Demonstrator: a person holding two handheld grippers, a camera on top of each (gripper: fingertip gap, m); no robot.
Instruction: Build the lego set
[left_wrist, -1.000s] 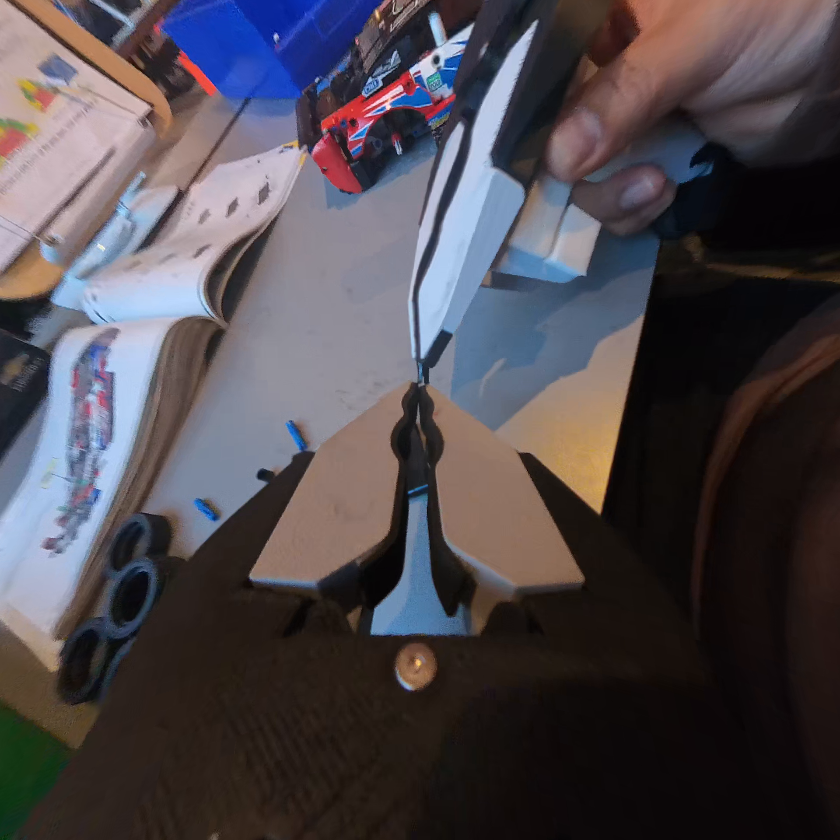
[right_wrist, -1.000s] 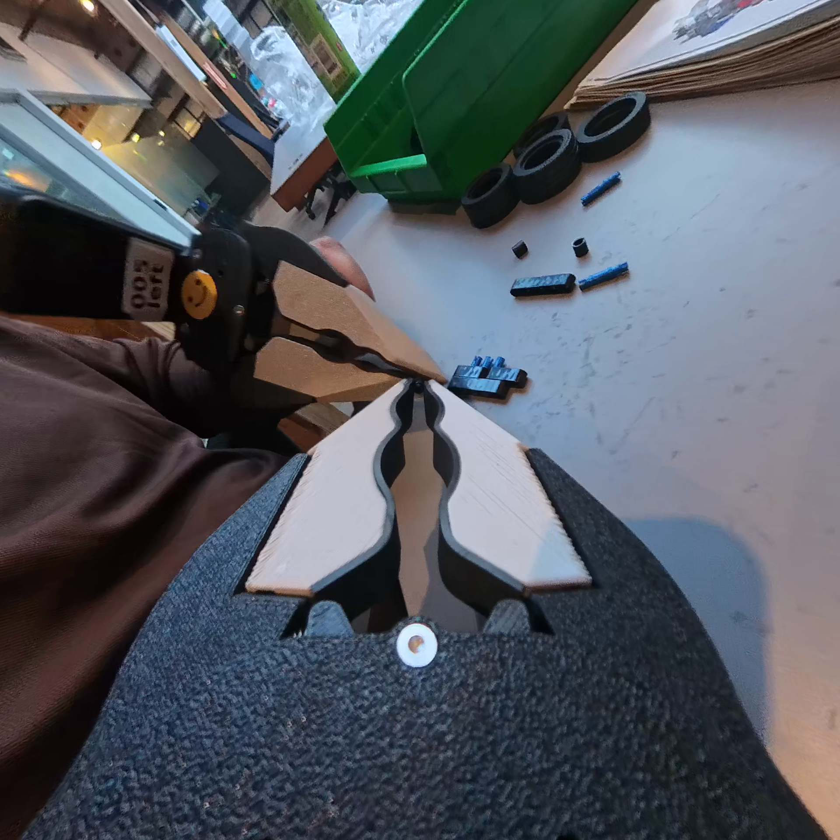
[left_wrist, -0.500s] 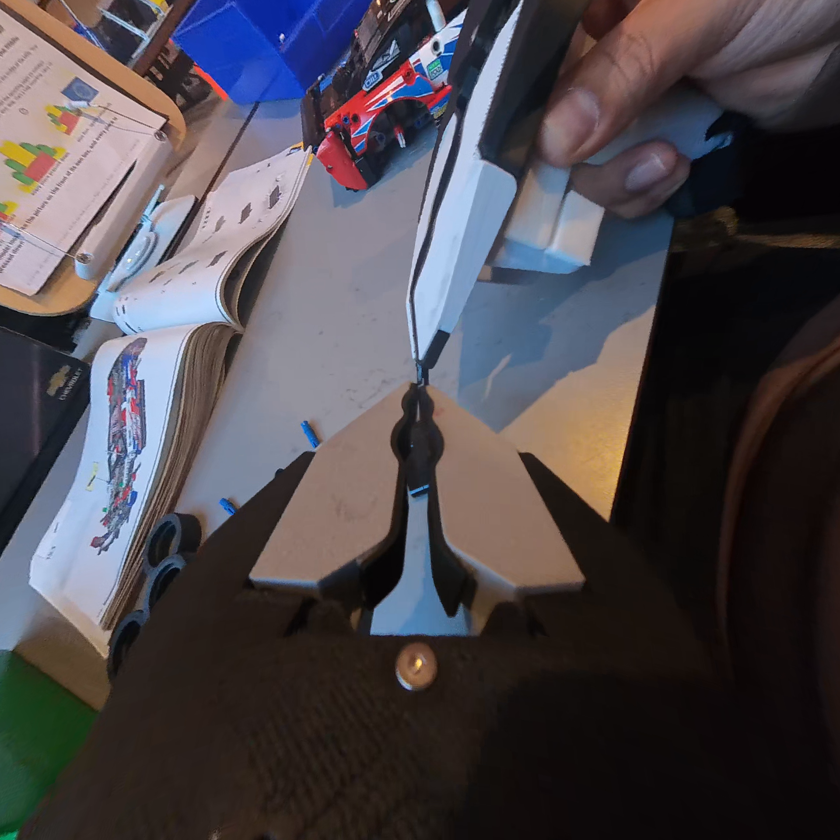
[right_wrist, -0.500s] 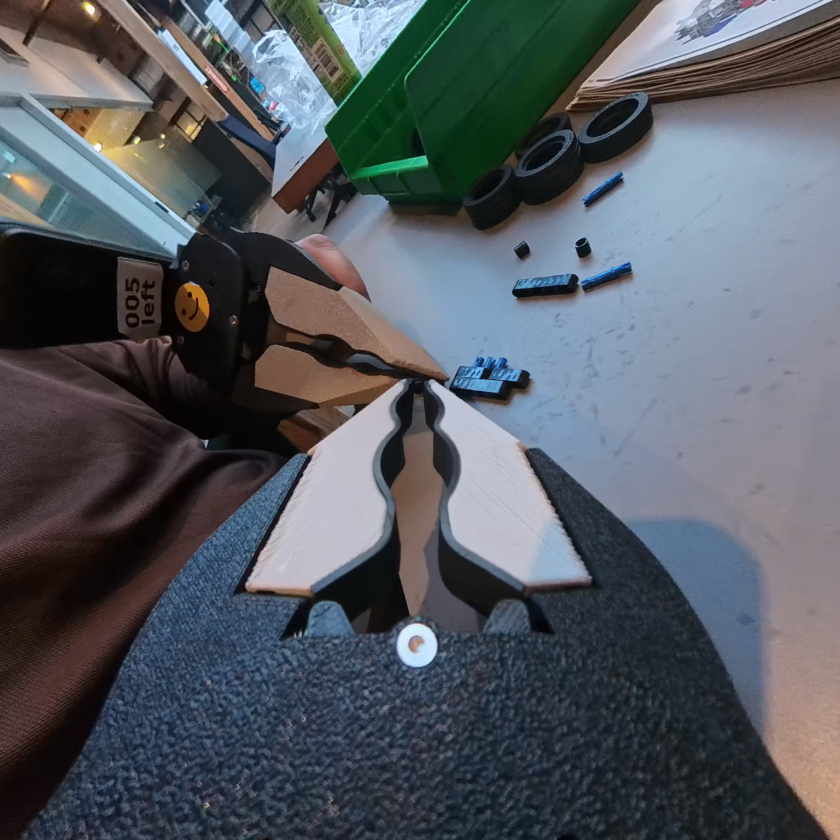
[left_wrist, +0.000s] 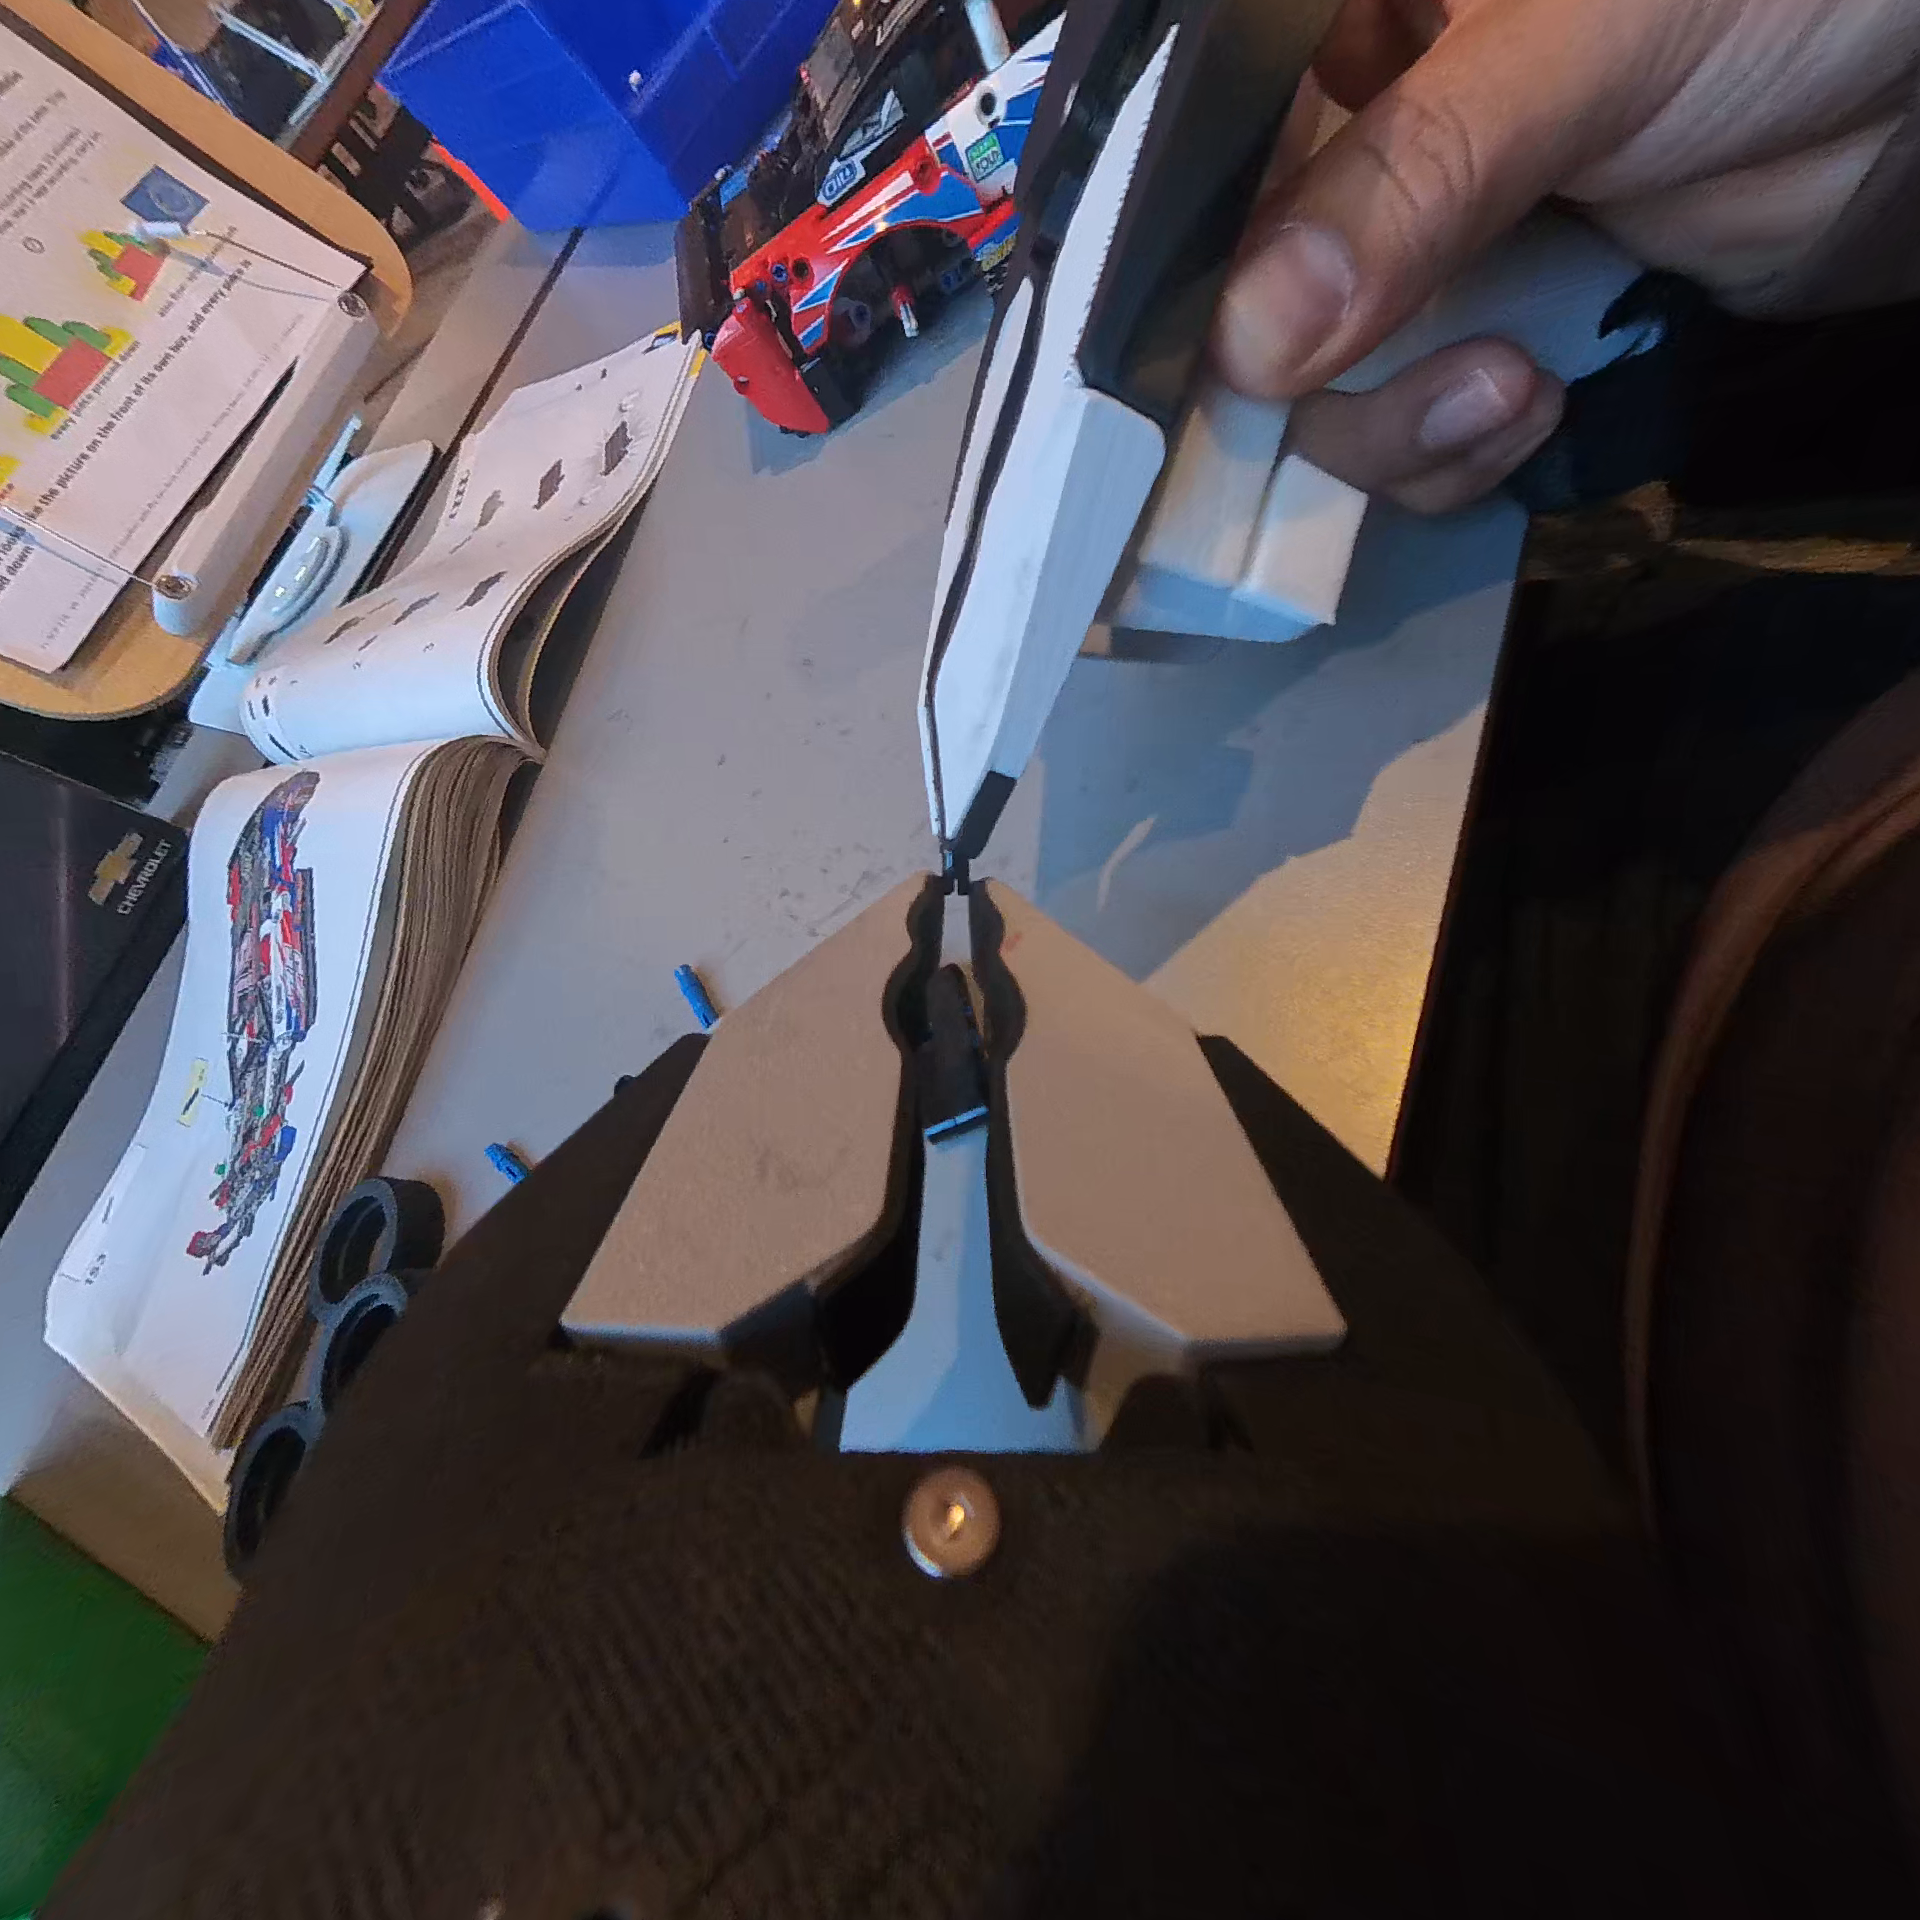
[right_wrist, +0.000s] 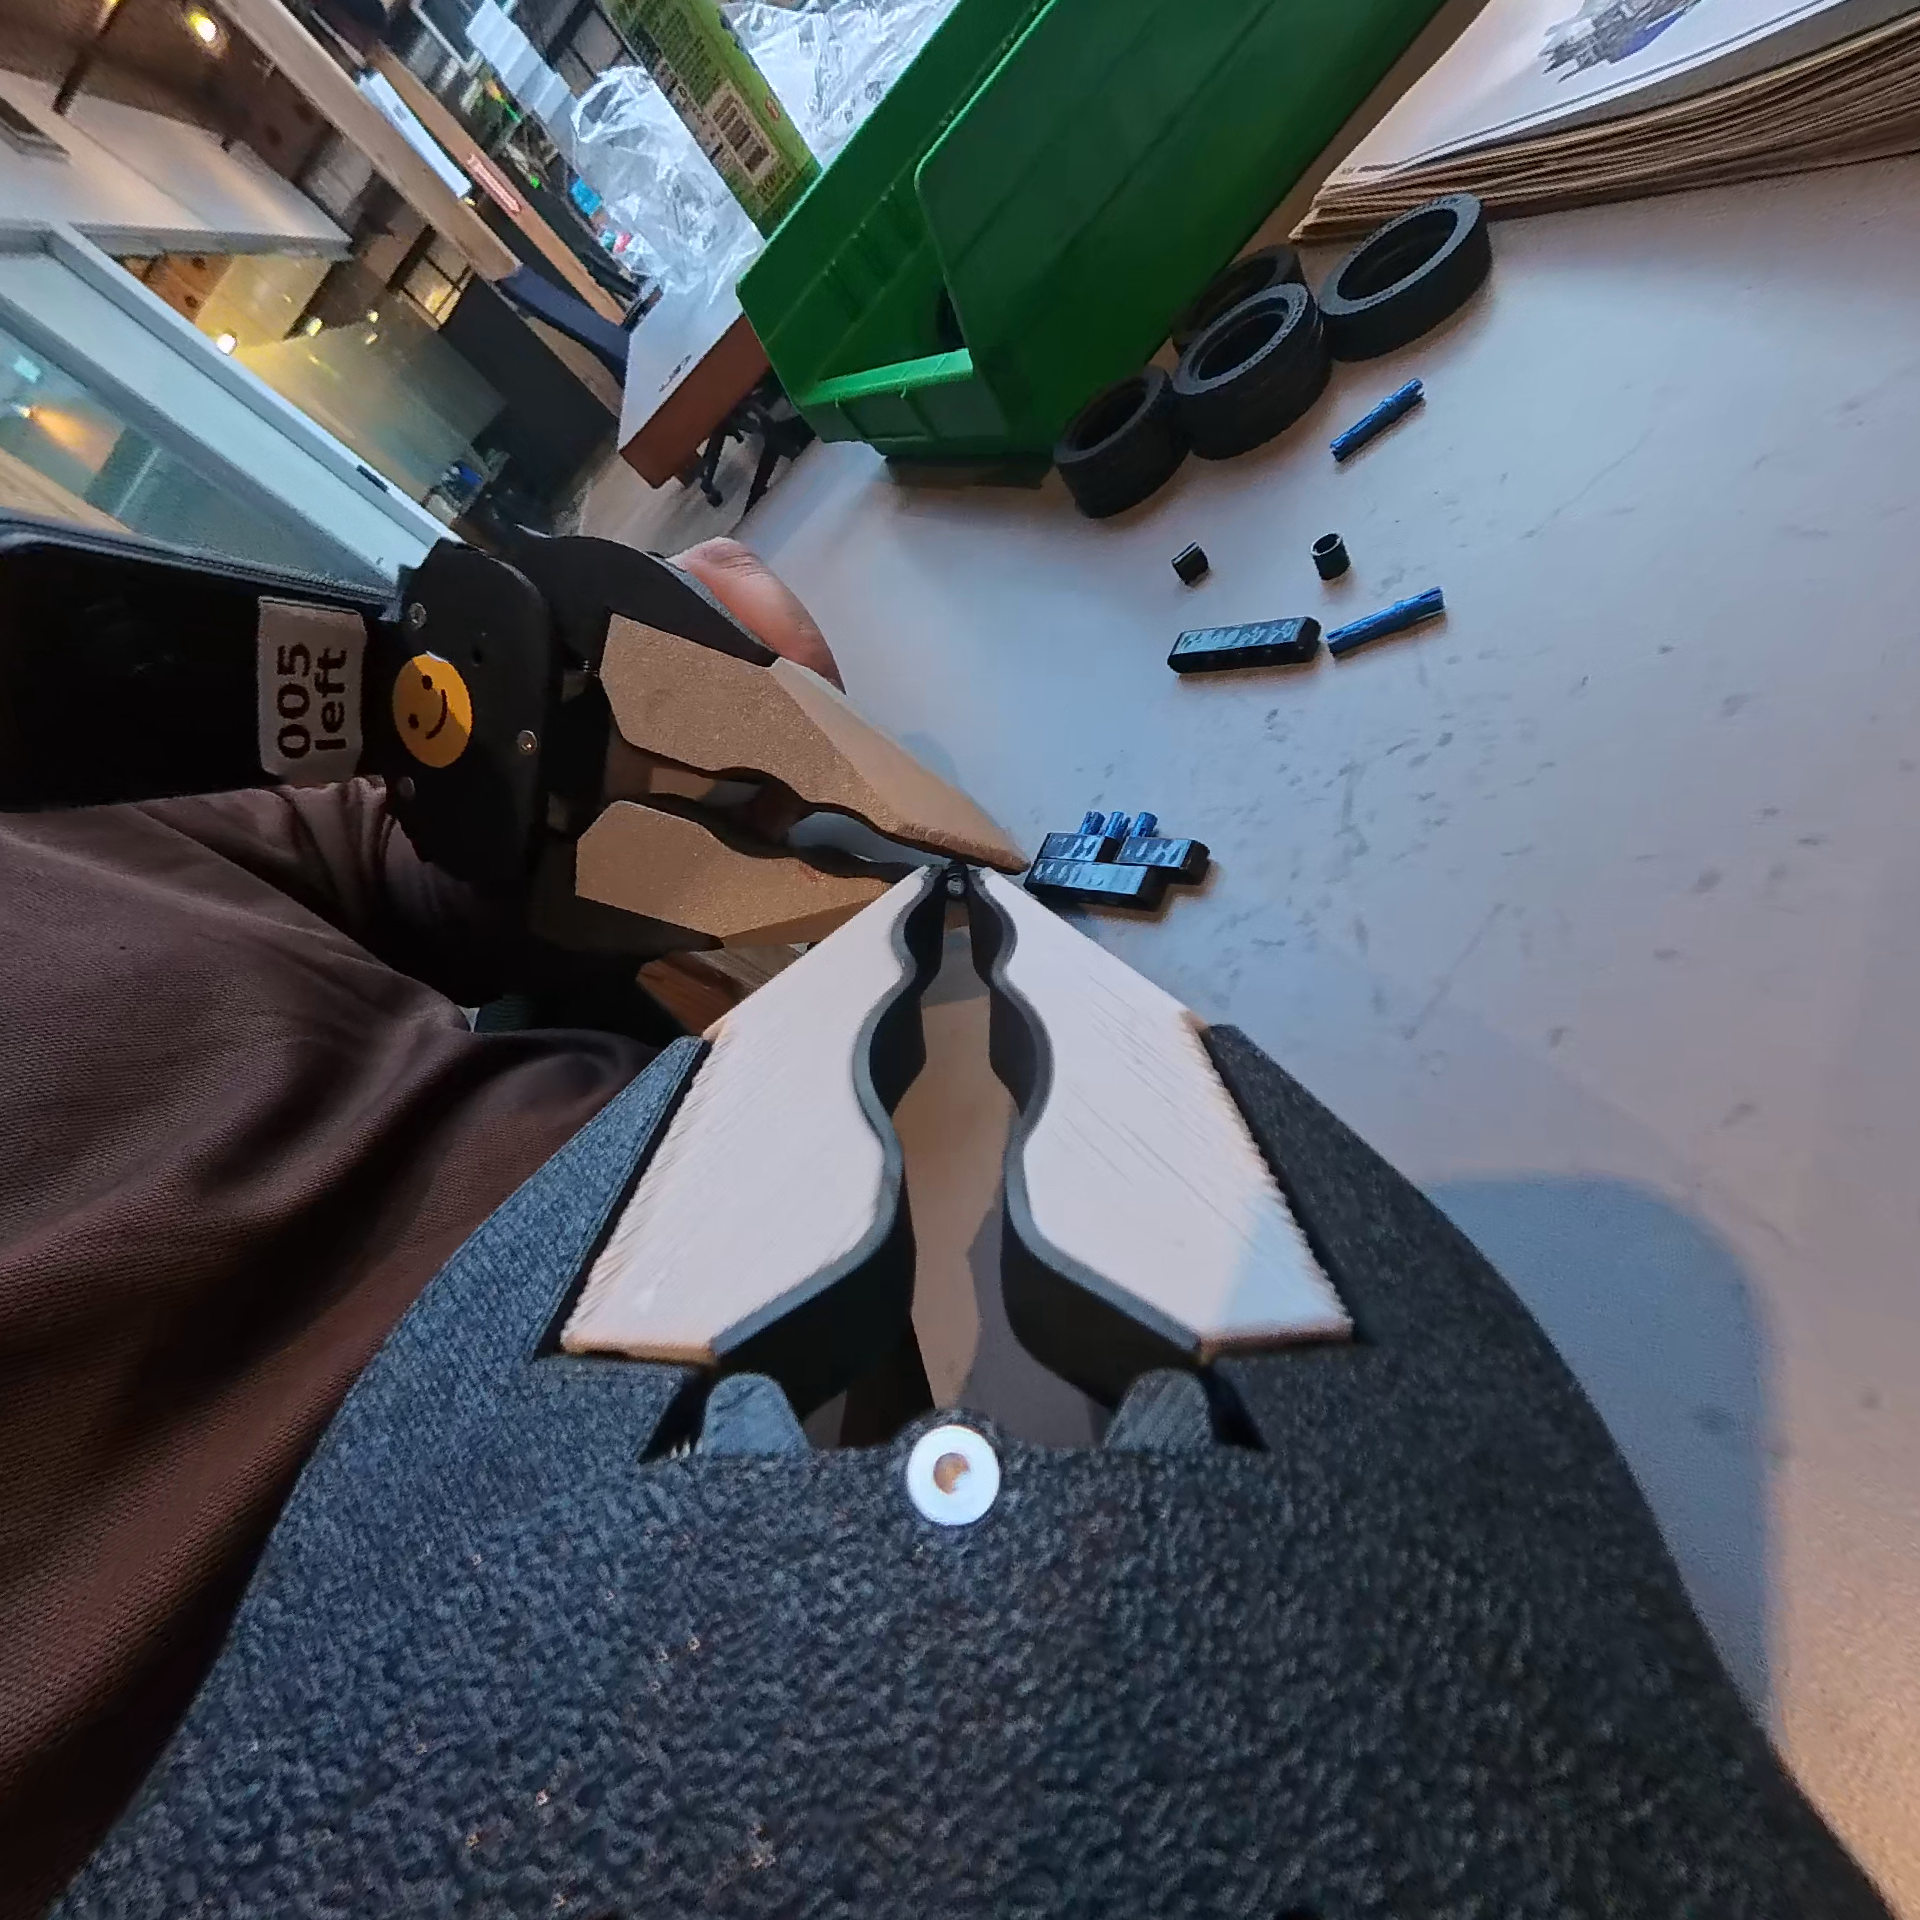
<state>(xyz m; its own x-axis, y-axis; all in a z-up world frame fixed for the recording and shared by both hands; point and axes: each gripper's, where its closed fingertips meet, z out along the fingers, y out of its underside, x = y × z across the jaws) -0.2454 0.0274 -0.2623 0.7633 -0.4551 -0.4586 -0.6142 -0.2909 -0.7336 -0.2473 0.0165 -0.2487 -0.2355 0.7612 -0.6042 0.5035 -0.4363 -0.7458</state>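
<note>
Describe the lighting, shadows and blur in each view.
Left wrist view: dim, bluish light; warm orange patch on the grey tabletop; dark lower frame. Right wrist view: brighter; soft rounded shadow on the tabletop; black rubber tyres sharp, tan right gripper fingers slightly smeared.

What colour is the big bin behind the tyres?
Green; the bin shows best in the right wrist view.

A red, white and blue striped toy car (left_wrist: 873, 218) is sitting on the pale grey surface (left_wrist: 748, 644), while black tyres (right_wrist: 1252, 358), blue pins (right_wrist: 1384, 621) and a black beam (right_wrist: 1243, 644) are lying beside a bright green bin (right_wrist: 1039, 208).
</note>
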